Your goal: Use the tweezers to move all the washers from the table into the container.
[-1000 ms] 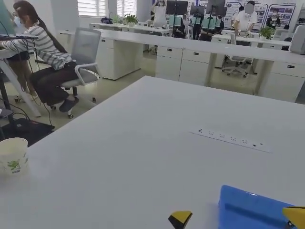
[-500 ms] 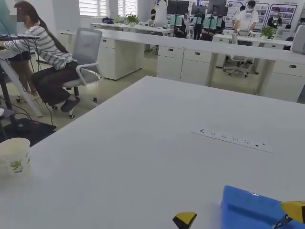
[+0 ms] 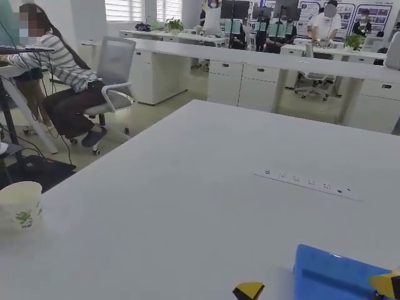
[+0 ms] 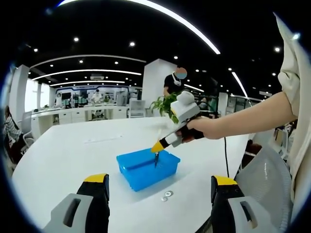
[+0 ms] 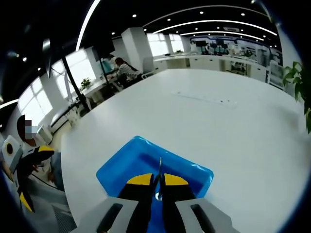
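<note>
Left gripper view: washers (image 4: 167, 195) on table (image 4: 58, 155), just beside blue container (image 4: 146, 170). Probably light, stiff, thin, slippery; best pinched across the rim. Right gripper (image 5: 158, 178) clenched on tweezers (image 5: 160, 167), tips over container. Left gripper (image 4: 159, 180) released, empty.

Cropped at head view's lower edge: container (image 3: 331, 275), yellow gripper tip (image 3: 249, 290). Too small to count: washers (image 4: 167, 195); part-hidden by right gripper (image 5: 158, 180): tweezers (image 5: 160, 165).
</note>
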`<control>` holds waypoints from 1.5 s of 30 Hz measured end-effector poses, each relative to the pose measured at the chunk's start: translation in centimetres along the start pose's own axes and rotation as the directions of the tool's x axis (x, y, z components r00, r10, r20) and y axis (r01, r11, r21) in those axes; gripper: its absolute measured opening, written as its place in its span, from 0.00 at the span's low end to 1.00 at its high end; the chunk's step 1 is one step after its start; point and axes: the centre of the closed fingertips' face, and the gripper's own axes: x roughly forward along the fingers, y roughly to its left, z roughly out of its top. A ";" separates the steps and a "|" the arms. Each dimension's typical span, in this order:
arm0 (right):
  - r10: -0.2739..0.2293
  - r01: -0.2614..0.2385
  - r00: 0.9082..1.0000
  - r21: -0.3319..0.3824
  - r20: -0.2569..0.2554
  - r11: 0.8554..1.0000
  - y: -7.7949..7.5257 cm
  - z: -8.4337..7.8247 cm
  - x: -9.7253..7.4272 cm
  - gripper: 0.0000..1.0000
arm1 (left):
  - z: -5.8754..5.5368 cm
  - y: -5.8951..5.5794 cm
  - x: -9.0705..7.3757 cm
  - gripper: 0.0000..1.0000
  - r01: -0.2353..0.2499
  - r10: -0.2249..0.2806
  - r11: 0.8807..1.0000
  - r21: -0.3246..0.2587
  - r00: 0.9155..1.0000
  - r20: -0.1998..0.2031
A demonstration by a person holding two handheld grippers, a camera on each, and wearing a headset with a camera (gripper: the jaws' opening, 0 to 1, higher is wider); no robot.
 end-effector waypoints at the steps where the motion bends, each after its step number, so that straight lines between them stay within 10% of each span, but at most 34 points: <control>1: -0.003 0.003 1.000 -0.004 -0.007 1.000 -0.1 -0.1 0.1 0.03 | 0.0 0.0 0.0 0.88 -0.001 0.001 1.000 0.003 1.000 0.000; 27: -0.054 0.046 0.998 -0.154 -0.045 0.987 -0.6 -0.5 0.6 0.03 | 0.1 -0.2 0.0 0.88 0.014 -0.014 1.000 -0.011 1.000 0.007; 45: 0.015 -0.011 0.993 -0.037 0.115 0.999 1.7 2.2 -2.4 0.04 | -0.1 -0.1 0.0 0.87 0.012 -0.012 1.000 -0.012 1.000 0.001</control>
